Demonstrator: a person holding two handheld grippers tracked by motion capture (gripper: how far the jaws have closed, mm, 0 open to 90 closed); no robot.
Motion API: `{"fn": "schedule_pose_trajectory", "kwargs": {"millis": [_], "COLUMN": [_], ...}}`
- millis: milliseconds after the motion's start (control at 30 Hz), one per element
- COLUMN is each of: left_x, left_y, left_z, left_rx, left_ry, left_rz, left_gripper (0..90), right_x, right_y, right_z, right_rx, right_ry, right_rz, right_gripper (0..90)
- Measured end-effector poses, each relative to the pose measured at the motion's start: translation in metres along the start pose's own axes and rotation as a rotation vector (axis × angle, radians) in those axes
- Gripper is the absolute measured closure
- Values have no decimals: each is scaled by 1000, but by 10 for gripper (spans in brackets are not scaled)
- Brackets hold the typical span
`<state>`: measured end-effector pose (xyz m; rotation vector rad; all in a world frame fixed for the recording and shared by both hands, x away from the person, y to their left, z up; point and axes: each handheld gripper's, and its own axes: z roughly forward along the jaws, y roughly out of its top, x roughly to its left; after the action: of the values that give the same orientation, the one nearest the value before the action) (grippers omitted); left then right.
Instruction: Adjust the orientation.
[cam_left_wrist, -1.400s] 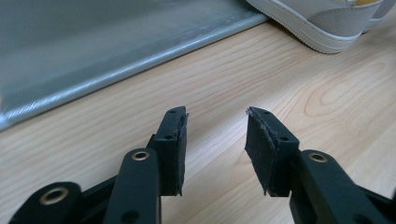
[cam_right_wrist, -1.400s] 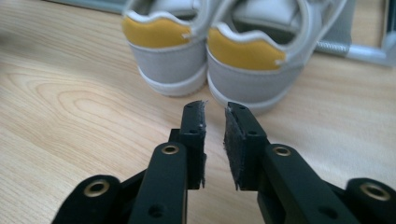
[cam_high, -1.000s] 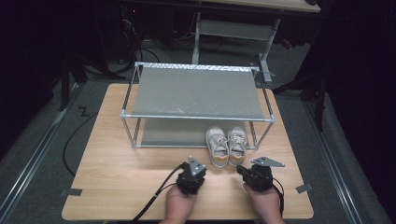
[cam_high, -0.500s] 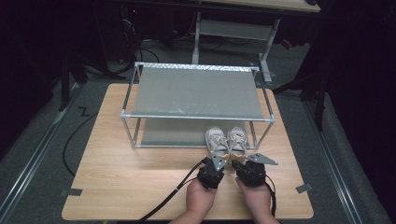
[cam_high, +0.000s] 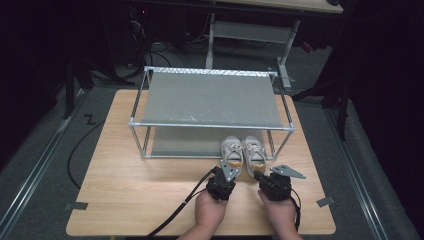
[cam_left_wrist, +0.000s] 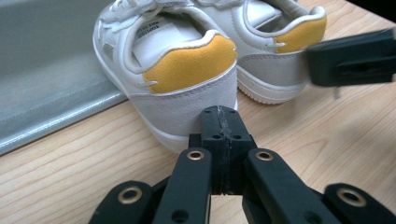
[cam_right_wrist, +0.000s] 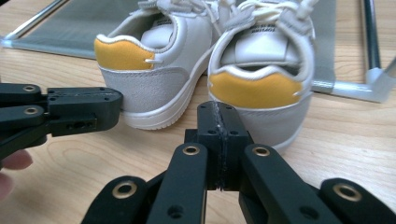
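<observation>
A two-tier shoe rack (cam_high: 210, 97) of metal tubing and grey fabric stands on the wooden desk (cam_high: 125, 180); its top shelf carries nothing, and the pair of white sneakers sits at the right front of the lower tier, toes in under the top shelf, heels with yellow tabs sticking out over the desk. The left sneaker (cam_high: 233, 152) and the right sneaker (cam_high: 253, 152) lie side by side, touching or nearly so. The left gripper (cam_high: 231, 175), its jaws pressed together with nothing between them, has its tip right at the grey heel of the left sneaker (cam_left_wrist: 187, 88). The right gripper (cam_high: 259, 177), jaws likewise closed and empty, points at the heel of the right sneaker (cam_right_wrist: 259, 88), just short of it or touching.
</observation>
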<state>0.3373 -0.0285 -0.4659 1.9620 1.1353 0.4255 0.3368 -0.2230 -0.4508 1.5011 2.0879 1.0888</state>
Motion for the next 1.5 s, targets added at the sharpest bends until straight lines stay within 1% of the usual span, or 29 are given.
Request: {"fn": "schedule_pose_trajectory", "kwargs": {"millis": [33,67,133,200,300,333,400,500,533,667,733,800,900,933,1000,1033,1100,1167,1200,1300,1333,1367,1400,1467,1500], "left_x": [0,1,3,4,1,-1,-3,-3,-4,-3,-3,-1,2,4,6,6,5,4,4,7,10,10,10,10,11], "left_y": [-1,-2,-2,-2,-1,-1,-1,0,0,5,10,16,25,28,30,30,28,24,21,10,7,6,7,9,9], "left_z": [0,-1,-2,-2,-5,-6,-4,-1,-1,-1,-1,-2,-1,1,3,5,6,4,4,6,7,7,7,8,8], "left_rx": [1,6,7,4,-11,-12,-12,-14,-18,-27,-41,-50,-63,-56,-43,-43,-45,-46,-48,-26,-24,-30,-31,-38,-35], "left_ry": [0,1,6,8,-4,-8,-11,-8,-5,-3,5,11,21,22,30,34,39,34,29,35,26,23,23,21,20], "left_rz": [-1,-2,-1,-9,-20,-18,-16,-8,-9,4,13,13,17,16,28,30,37,22,6,-10,-23,-32,-39,-58,-57], "left_gripper": [897,897,897,897,897,896,895,897,897,897,897,897,897,897,897,897,897,896,893,884,882,885,887,887,892], "right_x": [-1,-5,-7,-12,-16,-17,-18,-18,-17,-14,-11,-9,-8,-10,-11,-11,-11,-11,-12,-14,-15,-17,-19,-19,-21], "right_y": [-1,-4,-5,-7,-8,-8,-8,-7,-5,-2,0,5,8,11,11,12,12,11,10,6,5,3,2,3,3], "right_z": [-4,-10,-12,-15,-10,-7,-4,-2,-2,-1,0,2,4,5,5,6,6,4,3,0,-1,-1,1,2,4], "right_rx": [-4,-2,1,4,21,29,31,27,9,-6,-16,-29,-29,-39,-36,-34,-34,-35,-37,-30,-24,-20,-12,-11,-8], "right_ry": [-7,-23,-25,-39,-61,-75,-78,-79,-78,-69,-61,-54,-59,-49,-46,-46,-44,-46,-45,-49,-53,-56,-71,-75,-78], "right_rz": [-5,-19,-20,-9,0,-3,-1,8,9,11,16,13,5,14,19,8,9,11,13,26,37,38,42,46,56], "right_gripper": [897,898,898,898,898,898,898,899,899,898,898,899,898,898,898,898,898,898,898,898,898,898,898,898,898]}}
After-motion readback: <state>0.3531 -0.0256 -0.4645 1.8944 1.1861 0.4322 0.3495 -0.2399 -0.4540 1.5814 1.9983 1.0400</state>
